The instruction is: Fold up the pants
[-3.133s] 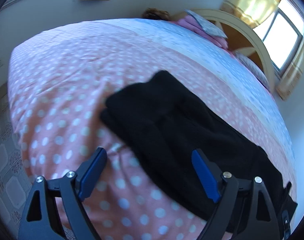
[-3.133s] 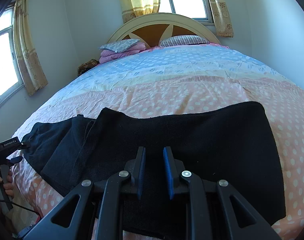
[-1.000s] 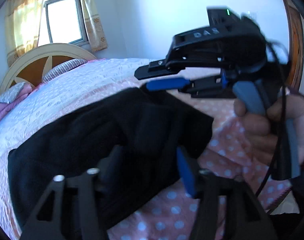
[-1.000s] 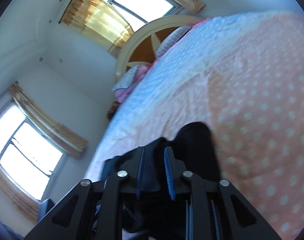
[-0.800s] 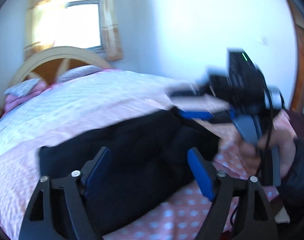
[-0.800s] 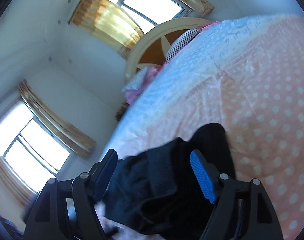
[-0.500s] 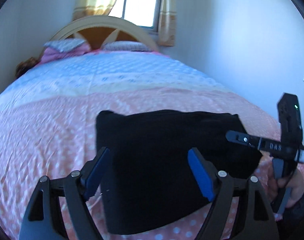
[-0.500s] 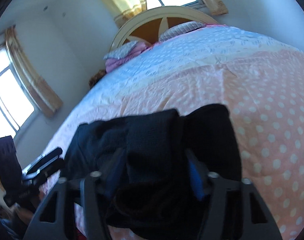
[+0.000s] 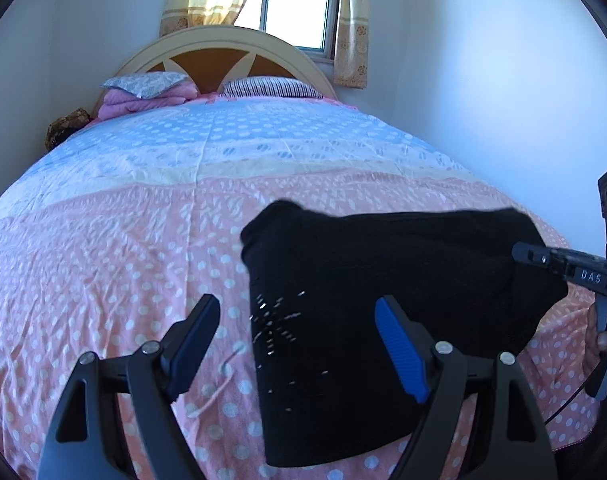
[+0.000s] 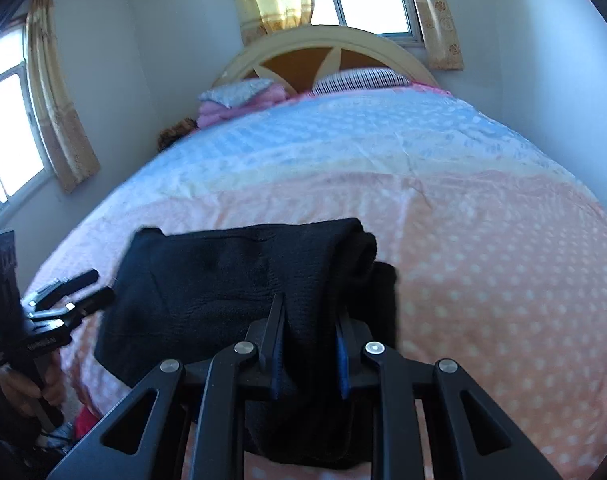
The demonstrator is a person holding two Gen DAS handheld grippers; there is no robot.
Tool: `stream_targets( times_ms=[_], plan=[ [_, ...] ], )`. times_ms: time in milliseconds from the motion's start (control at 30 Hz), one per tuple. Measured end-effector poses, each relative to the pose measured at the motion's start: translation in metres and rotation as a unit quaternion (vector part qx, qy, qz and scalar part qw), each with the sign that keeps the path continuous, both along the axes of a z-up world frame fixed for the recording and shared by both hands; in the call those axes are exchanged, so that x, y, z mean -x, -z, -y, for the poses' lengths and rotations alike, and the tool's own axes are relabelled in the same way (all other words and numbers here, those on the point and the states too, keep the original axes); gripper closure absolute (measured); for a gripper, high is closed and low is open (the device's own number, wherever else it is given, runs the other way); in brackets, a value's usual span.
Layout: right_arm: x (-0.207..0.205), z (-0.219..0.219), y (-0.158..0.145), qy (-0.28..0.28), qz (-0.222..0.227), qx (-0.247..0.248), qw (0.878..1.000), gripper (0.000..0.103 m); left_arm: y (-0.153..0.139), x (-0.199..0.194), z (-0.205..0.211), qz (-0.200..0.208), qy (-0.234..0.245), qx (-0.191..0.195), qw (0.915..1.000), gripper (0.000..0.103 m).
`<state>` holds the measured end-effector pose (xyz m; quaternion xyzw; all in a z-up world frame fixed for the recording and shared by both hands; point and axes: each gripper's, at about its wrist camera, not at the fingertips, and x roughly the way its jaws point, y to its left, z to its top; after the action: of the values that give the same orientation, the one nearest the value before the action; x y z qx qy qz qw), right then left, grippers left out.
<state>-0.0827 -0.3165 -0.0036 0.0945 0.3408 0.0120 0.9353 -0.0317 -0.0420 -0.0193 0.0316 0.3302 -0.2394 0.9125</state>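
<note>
Black pants [image 9: 387, 296], folded into a thick rectangular bundle, lie on the pink polka-dot end of the bedspread [image 9: 103, 264], near the foot of the bed.

Left gripper [image 9: 299, 334] — jaws spread wide, nothing between the pads. The dark left finger [image 9: 195, 328] hangs over bare bedspread just beside the bundle's left edge; the blue-padded right finger [image 9: 399, 356] hangs over the black cloth itself. Whether either finger touches the fabric cannot be told. The tool tilts downward toward the bed, aimed along its length at the headboard [image 9: 223, 56].

Right gripper [image 10: 309, 344] — jaws have just been closing and now pinch a raised fold at the bundle's near right edge; black cloth fills the narrow gap between the pads [image 10: 341, 354]. In the left wrist view this tool enters from the right margin, its tip at the bundle's right corner, with the person's hand [image 9: 601, 338] wrapped around the grip. In the right wrist view the left tool stands at the far left, just off the bundle's left edge, its handle held in the other hand [image 10: 27, 388].
</note>
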Motion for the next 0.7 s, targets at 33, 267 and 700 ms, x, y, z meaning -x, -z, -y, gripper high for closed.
stream_targets(
  times_ms=[33, 267, 700],
  plan=[
    [-0.005, 0.004, 0.008, -0.003, -0.023, -0.005, 1.0, 0.081, 0.004, -0.001, 0.002, -0.007, -0.003, -0.004, 1.0, 0.02],
    [-0.008, 0.022, 0.019, 0.008, -0.017, -0.062, 0.998, 0.067, 0.013, -0.002, 0.006, -0.026, -0.017, -0.022, 0.9993, 0.02],
    [0.019, -0.028, -0.015, -0.169, 0.008, -0.008, 0.985, 0.065, 0.019, 0.009, 0.002, -0.005, -0.033, -0.073, 0.9968, 0.018]
  ],
)
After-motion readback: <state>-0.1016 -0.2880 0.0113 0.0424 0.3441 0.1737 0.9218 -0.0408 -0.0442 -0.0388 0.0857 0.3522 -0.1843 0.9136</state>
